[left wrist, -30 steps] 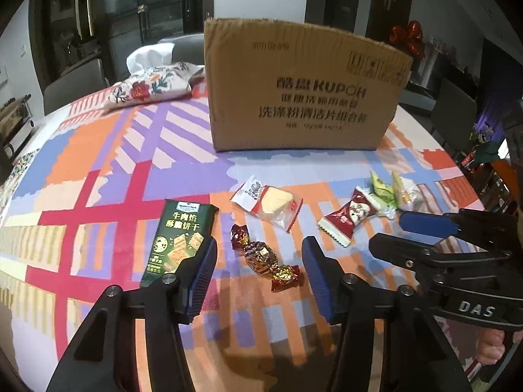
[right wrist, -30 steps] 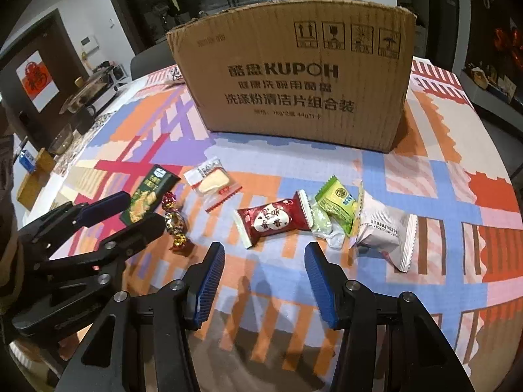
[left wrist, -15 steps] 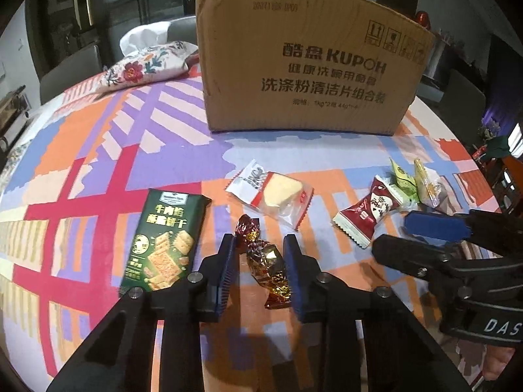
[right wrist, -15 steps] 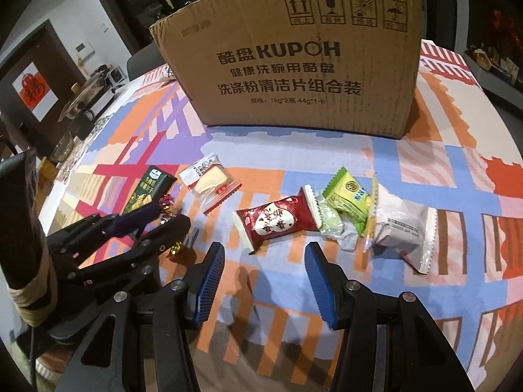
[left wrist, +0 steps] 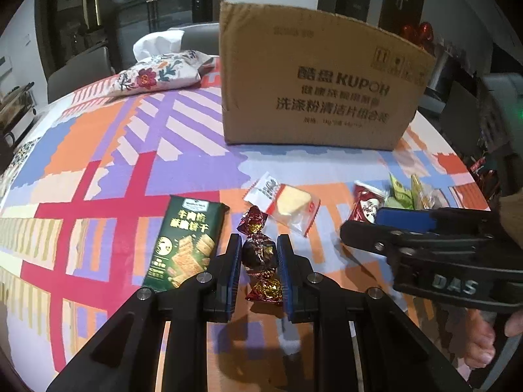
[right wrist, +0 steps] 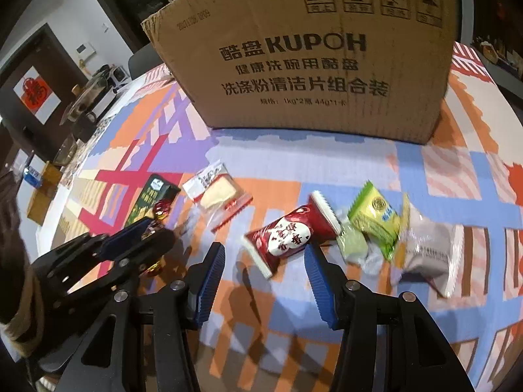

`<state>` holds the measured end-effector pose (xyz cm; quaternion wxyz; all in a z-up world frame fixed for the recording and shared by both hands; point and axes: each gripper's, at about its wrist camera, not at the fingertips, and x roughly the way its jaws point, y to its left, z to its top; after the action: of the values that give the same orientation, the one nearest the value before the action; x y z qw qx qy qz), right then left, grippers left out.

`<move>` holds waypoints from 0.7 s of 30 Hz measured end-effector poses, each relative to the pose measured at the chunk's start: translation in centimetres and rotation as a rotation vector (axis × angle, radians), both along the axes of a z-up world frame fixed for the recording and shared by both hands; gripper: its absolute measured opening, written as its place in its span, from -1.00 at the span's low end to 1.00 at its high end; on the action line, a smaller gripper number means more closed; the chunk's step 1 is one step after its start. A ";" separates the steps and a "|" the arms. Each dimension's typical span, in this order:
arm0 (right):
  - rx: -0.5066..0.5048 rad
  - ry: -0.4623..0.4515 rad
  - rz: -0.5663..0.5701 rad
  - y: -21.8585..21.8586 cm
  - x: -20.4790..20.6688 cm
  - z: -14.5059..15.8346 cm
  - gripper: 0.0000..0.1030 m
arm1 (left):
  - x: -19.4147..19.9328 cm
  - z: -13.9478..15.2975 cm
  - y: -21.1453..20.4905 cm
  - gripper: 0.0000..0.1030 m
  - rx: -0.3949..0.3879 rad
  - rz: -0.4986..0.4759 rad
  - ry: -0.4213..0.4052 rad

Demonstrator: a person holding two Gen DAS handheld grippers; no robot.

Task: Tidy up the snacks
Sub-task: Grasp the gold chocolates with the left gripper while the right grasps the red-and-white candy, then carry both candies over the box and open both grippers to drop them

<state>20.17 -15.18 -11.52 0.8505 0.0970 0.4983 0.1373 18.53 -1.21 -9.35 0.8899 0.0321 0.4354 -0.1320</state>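
My left gripper (left wrist: 258, 254) is shut on a dark red foil-wrapped candy (left wrist: 259, 254) on the patterned tablecloth. A green cracker pack (left wrist: 184, 245) lies just left of it. A clear-wrapped cake (left wrist: 284, 202) lies ahead. My right gripper (right wrist: 264, 258) is open, its jaws either side of a red snack packet (right wrist: 287, 232). A green packet (right wrist: 376, 222) and a grey-white packet (right wrist: 428, 251) lie to its right. The cardboard box (right wrist: 310, 58) stands behind the snacks. The left gripper also shows in the right wrist view (right wrist: 153, 232).
A floral tissue pouch (left wrist: 157, 72) lies at the table's far left. Chairs (left wrist: 81, 68) stand beyond the table edge. A kettle and glassware (right wrist: 85, 111) sit on a side surface to the left. The right gripper's body (left wrist: 441, 248) crosses the left view's right side.
My left gripper moved forward and closed from wide open onto the foil candy. My right gripper advanced toward the red packet and stayed open.
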 end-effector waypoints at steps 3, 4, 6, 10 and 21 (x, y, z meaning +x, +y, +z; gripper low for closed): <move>-0.011 -0.001 -0.012 0.2 0.9 -0.1 0.00 | 0.1 0.4 0.2 -0.57 0.005 0.009 -0.006; -0.017 0.002 -0.016 0.3 1.2 -0.2 -0.03 | 0.1 0.5 0.2 -0.56 0.006 0.010 -0.007; -0.041 0.002 -0.021 0.6 1.7 -0.3 -0.16 | 0.2 0.6 0.2 -0.56 0.011 0.012 -0.007; -0.094 0.000 -0.025 0.9 2.2 -0.3 -0.36 | 0.3 0.6 0.1 -0.57 0.008 0.014 -0.005; -0.088 -0.006 -0.033 0.1 1.6 0.3 -0.54 | 0.1 1.6 -0.4 -0.57 -0.001 0.004 -0.012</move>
<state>21.73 -15.08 -11.25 0.8577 0.0670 0.4996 0.1016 18.63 -1.62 -7.71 0.8927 0.0317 0.4302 -0.1303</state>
